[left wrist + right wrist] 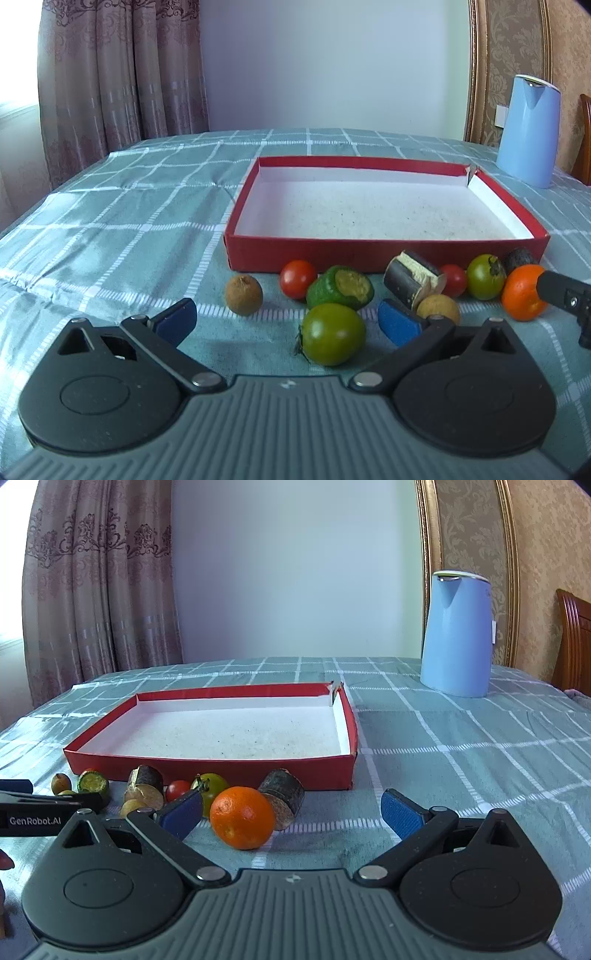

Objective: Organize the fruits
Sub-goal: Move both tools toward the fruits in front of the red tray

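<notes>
A shallow red box [384, 251] [207, 770] with a white floor lies on the checked cloth, nothing in it. Fruit lies in a row before its near wall. In the left wrist view my left gripper [288, 323] is open, and a green tomato [332, 334] rests on the cloth between its blue pads. Around it lie a brown longan [243, 294], a red tomato [297, 278] and a cut green piece [341, 288]. My right gripper [291, 810] is open around an orange [242, 818], not touching it. A dark cut piece [284, 799] lies beside it.
A tall blue kettle [456, 635] stands at the back right of the table. A wooden chair [576, 642] is at the far right, curtains [110, 74] hang at the back left. The cloth right of the box [480, 746] is bare.
</notes>
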Demonstrator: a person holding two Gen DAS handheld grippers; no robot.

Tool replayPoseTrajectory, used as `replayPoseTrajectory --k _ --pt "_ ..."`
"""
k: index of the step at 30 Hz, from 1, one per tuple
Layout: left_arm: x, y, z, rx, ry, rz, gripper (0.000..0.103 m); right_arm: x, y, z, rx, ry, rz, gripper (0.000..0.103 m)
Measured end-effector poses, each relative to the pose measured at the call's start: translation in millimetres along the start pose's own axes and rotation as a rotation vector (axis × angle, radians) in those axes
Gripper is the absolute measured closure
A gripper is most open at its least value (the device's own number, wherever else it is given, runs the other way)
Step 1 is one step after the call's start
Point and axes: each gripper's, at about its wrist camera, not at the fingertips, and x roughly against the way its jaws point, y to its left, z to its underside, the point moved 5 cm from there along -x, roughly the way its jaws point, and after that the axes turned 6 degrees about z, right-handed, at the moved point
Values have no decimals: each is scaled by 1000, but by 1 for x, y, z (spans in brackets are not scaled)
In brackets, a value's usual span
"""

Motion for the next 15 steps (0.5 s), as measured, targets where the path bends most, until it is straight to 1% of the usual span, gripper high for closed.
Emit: replayPoseTrajectory --k 3,6,15 --pt "1 -2 0 -16 -7 -2 0 0 1 1 3 6 -5 0" --pt "-1 -4 1 -33 3 -6 0 1 3 2 10 7 -4 0" --pt "-3 -3 2 -17 16 -13 0 -2 1 3 -10 19 0 0"
